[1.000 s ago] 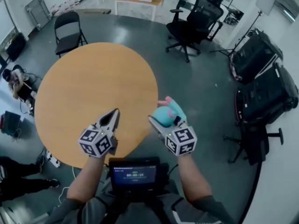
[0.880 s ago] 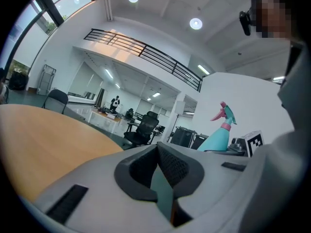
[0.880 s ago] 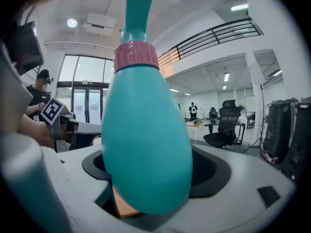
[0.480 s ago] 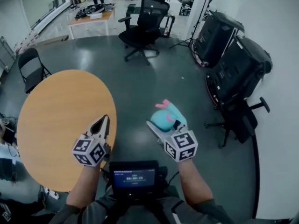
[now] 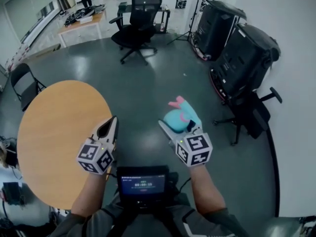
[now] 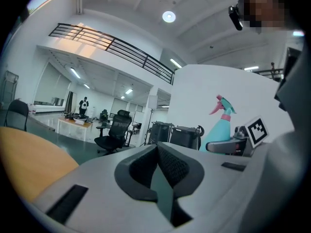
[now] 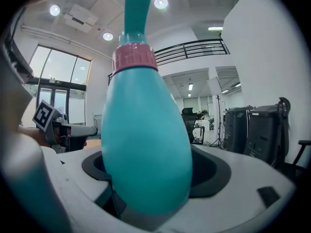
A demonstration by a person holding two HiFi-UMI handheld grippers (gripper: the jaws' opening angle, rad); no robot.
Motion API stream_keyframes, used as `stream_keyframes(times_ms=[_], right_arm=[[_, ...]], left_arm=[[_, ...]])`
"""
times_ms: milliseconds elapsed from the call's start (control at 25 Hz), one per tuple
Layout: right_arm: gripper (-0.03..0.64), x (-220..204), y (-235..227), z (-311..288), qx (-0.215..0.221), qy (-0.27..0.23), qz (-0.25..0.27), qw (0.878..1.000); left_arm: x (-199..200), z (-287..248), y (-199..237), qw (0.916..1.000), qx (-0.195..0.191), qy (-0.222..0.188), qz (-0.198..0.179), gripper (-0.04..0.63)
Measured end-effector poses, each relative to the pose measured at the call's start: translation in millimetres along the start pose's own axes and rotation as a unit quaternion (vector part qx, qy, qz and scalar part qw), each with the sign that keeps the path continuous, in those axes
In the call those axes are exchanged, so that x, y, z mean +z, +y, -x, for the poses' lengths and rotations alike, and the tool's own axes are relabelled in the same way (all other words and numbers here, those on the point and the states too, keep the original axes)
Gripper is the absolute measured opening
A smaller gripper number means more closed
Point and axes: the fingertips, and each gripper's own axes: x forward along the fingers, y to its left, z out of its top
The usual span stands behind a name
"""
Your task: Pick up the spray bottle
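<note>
A teal spray bottle (image 5: 174, 120) with a pink collar and pink trigger stands upright between the jaws of my right gripper (image 5: 179, 126), which is shut on its body. The bottle (image 7: 146, 140) fills the right gripper view, and both pads press on its lower part. In the left gripper view the bottle (image 6: 221, 127) shows off to the right, held in the air. My left gripper (image 5: 112, 124) is shut with nothing in it, level with the right one and a short way to its left, above the round table's right edge.
A round wooden table (image 5: 49, 132) lies at the left, and the bottle hangs over grey floor to its right. A black office chair (image 5: 133, 19) stands ahead, large black cases (image 5: 242, 53) and another chair (image 5: 252, 115) at the right, a desk (image 5: 81, 21) far back.
Both grippers have swung right, off the table top, with the bottle still held in the right one. The table has slid to the left of the view and the black cases have come closer.
</note>
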Motion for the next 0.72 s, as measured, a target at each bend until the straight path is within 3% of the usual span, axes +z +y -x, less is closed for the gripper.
stream_keyframes(times_ms=[360, 720], right_arm=[[0.439, 2.2, 0.7, -2.3, -0.016, -0.003, -0.008, 1.000], [0.439, 0.1, -0.8, -11.3, -0.021, -0.002, -0.004, 1.000]], left_arm=[[7.3, -8.4, -1.7, 0.9990, -0.043, 0.007, 0.003, -0.002], [4.8, -14.6, 3.2, 0.9988, -0.049, 0.007, 0.005, -0.001]])
